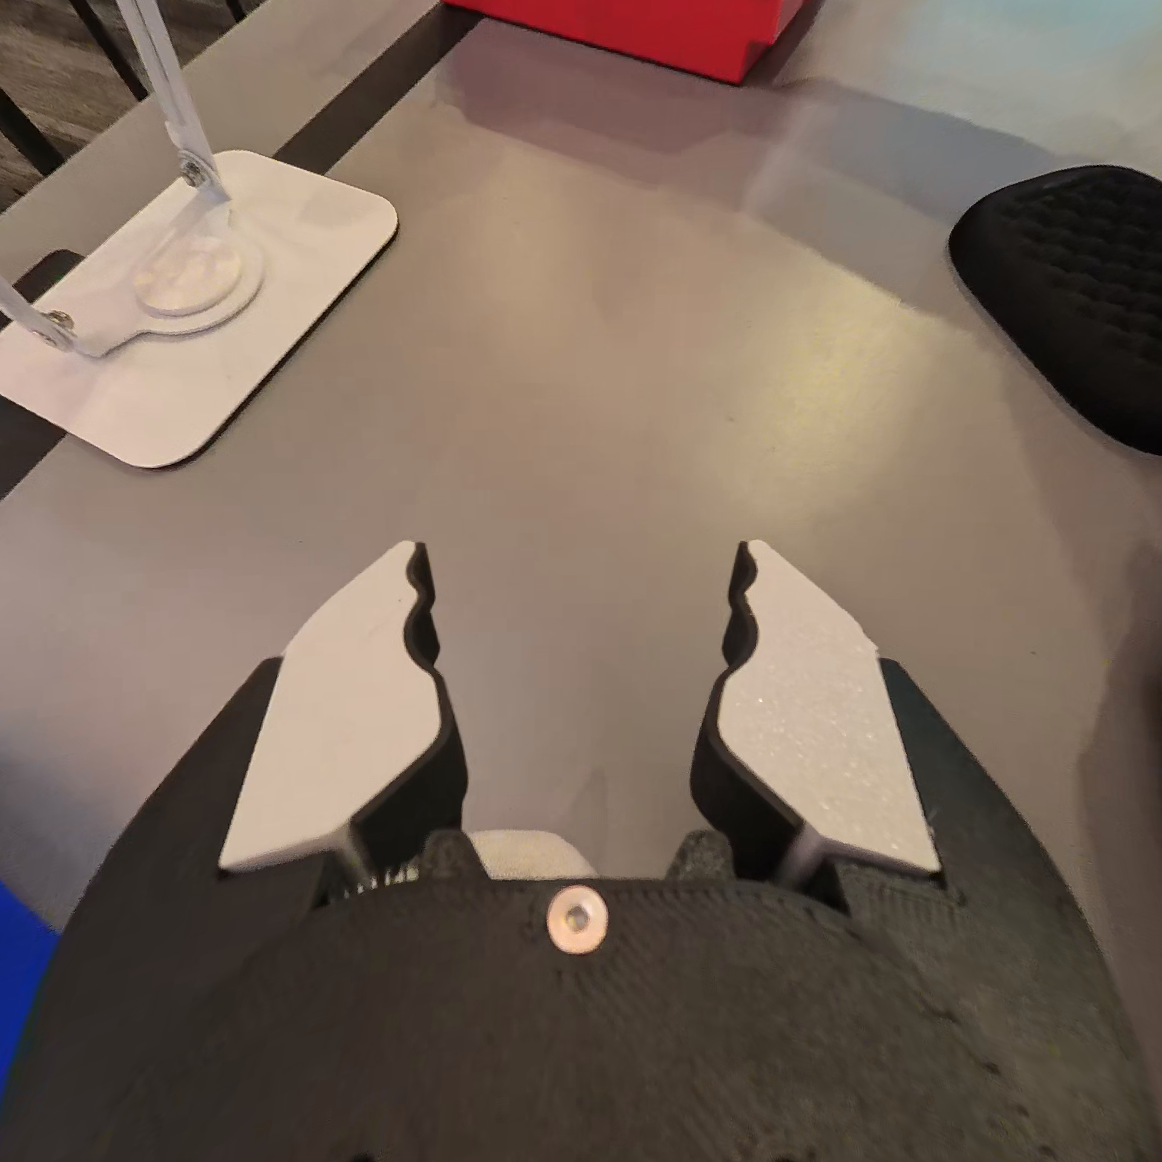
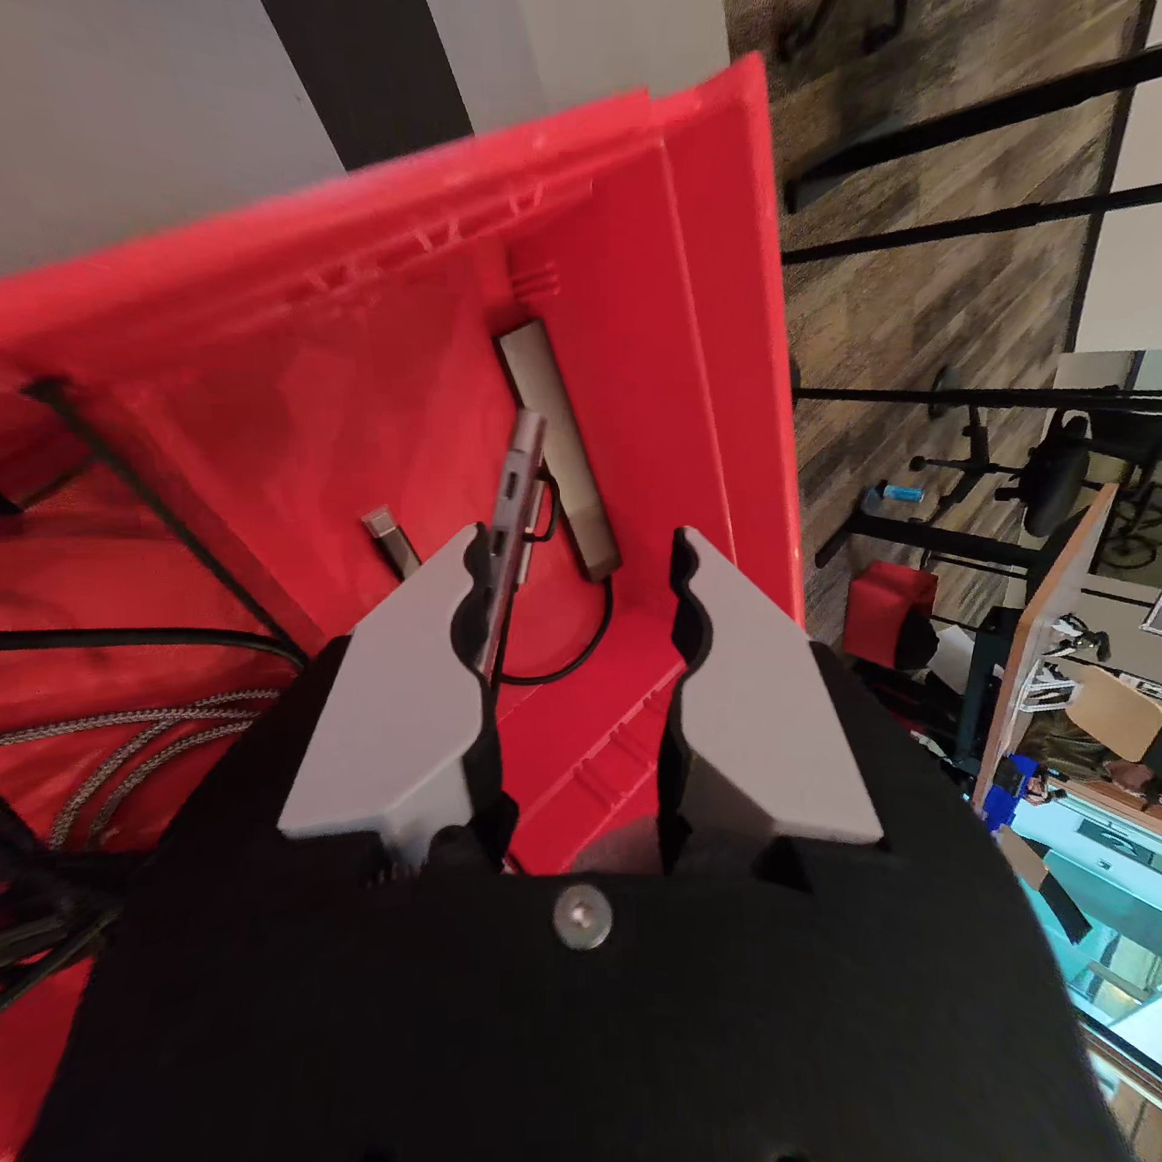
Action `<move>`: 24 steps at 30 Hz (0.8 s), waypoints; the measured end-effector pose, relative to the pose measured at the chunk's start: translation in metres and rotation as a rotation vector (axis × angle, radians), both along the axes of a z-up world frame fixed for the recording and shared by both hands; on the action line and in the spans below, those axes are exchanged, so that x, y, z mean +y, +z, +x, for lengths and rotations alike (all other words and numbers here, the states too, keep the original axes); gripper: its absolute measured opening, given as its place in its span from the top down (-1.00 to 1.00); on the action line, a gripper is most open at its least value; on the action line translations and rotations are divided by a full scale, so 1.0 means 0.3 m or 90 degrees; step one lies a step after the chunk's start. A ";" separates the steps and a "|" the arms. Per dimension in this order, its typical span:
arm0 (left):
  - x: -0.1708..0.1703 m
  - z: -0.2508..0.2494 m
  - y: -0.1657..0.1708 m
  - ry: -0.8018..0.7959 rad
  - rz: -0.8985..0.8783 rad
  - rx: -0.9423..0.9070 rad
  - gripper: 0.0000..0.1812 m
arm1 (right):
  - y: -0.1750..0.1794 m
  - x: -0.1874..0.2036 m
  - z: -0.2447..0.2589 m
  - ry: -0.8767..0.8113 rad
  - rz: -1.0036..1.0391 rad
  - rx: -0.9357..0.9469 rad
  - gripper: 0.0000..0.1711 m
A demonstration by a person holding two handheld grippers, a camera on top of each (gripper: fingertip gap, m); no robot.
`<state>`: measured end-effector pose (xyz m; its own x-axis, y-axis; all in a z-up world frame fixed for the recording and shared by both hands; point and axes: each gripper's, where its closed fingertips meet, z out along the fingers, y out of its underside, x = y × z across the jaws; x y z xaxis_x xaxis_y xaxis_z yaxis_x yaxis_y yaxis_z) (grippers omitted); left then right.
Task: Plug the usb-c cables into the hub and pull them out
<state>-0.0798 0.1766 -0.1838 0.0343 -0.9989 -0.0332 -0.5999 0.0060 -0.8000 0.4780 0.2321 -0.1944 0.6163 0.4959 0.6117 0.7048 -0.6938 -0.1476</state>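
Grey pads, black frame: my right gripper (image 2: 569,541), jaws apart, nothing clamped, poised over the red bin (image 2: 717,377).

Item 1, nearest: slim grey hub (image 2: 517,484), standing on edge inside the bin, its lower end against or just behind my left-hand finger (image 2: 402,666); I cannot tell whether they touch. Ports show along the narrow face. Judged light, rigid, smooth-skinned, likely to skate or tip if pushed. Best hold: across the two broad flat sides, clear of the ports.

Item 2, beside it: second grey bar-shaped hub (image 2: 559,440), lying along the bin wall, thin black lead (image 2: 566,666) looping from its near end.

Item 3, left of the hubs: metal-tipped cable plug (image 2: 387,534). Stiff at the shell, limp behind; take it by the shell.

Item 4, farther left: braided cables (image 2: 144,723), soft and springy.

Left gripper (image 1: 581,553): jaws apart, empty, over bare grey table (image 1: 566,346); white stand base (image 1: 188,314) and black pad (image 1: 1069,302) beyond.
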 end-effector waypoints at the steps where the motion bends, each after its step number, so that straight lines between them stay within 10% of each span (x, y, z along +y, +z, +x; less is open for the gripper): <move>1: 0.006 -0.002 0.006 0.005 0.001 -0.003 -0.01 | 0.017 0.001 -0.010 0.002 0.011 -0.003 0.30; 24: 0.153 -0.176 0.196 0.166 0.109 -0.022 -0.07 | 0.354 -0.071 -0.229 0.071 0.230 -0.141 0.31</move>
